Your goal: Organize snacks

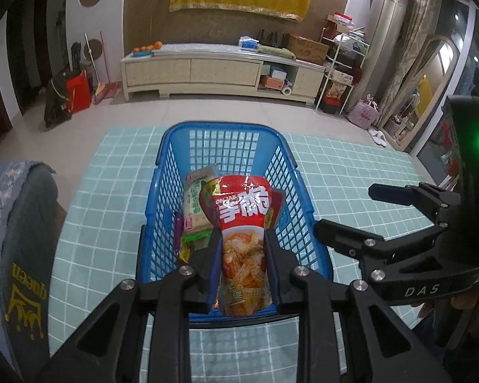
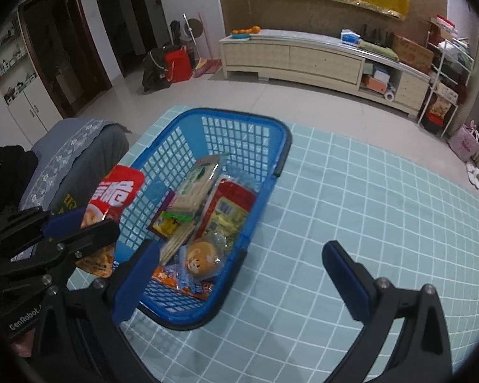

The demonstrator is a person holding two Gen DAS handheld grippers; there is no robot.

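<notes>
A blue plastic basket (image 1: pixel 226 129) (image 2: pixel 265 121) stands on a light blue checked cloth and holds several snack packs. My left gripper (image 1: pixel 243 239) is shut on a red konjac snack pouch (image 1: pixel 244 223) and holds it above the basket's near end; the pouch (image 2: pixel 116 191) and that gripper (image 2: pixel 76 226) also show at the left of the right wrist view. My right gripper (image 2: pixel 239 249) is open and empty over the basket's near right corner; it also shows in the left wrist view (image 1: pixel 345 207). Inside lie a green cracker pack (image 2: pixel 198 185), a red-yellow pack (image 2: pixel 231 207) and a wrapped bun (image 2: pixel 202 257).
A grey cushion or chair back (image 1: pixel 19 229) (image 2: pixel 76 146) stands just left of the basket. A long cream TV cabinet (image 1: pixel 220 73) runs along the far wall. A metal shelf rack (image 1: pixel 341 67) and a mirror (image 1: pixel 424 89) stand at the right.
</notes>
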